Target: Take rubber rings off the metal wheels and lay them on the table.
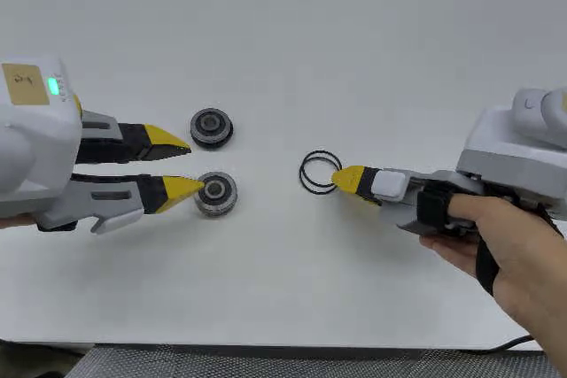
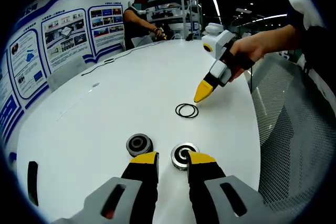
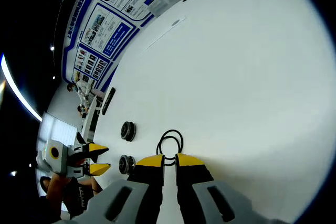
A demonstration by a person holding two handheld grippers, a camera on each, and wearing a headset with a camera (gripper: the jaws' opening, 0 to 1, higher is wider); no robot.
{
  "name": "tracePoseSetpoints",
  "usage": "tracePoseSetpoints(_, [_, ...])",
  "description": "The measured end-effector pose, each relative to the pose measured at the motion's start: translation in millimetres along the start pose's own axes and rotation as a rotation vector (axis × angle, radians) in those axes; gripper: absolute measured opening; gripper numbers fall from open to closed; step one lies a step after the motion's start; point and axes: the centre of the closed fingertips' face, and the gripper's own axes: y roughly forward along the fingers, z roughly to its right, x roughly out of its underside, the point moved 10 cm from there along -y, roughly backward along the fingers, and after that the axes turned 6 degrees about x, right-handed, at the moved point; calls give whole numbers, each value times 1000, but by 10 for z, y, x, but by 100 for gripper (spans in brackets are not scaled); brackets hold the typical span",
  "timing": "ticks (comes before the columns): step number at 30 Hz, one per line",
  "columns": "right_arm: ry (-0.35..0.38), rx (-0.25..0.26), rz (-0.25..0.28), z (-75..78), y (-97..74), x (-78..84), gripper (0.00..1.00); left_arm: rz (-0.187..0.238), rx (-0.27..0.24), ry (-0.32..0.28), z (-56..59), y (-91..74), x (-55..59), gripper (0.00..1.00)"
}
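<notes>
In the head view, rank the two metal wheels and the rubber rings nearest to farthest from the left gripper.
1. Lower wheel, at the left gripper's lower finger.
2. Upper wheel, just past its upper finger.
3. Rubber rings, rightward, at the right gripper.

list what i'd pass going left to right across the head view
left gripper → the metal wheels, far wheel and near wheel, level with each other in this order → rubber rings lying on the table → right gripper → the hand holding it
</notes>
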Motion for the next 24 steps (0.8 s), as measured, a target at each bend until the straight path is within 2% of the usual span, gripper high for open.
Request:
tracePoseSetpoints(6, [-4,11,42,18,-41,-64,10,1,-1,2,-22,-5,-7,22])
tracePoseSetpoints(13, [3,-22,110,-60,-108,-106,11,-14,10,19,-65,30,-14,22])
tracePoseSetpoints(18, [12,-35,105,-87,-92,-90,11,-19,9,28,-156,62,-29,22])
tracePoseSetpoints(22, [-3,-52,94,-136,-83,-67,11,-5,8,29,-314,94,-59,21])
tracePoseSetpoints(24, [-16,-58,92,-156,-76,-68,11,-17,-1,47,-408,117,-81,21])
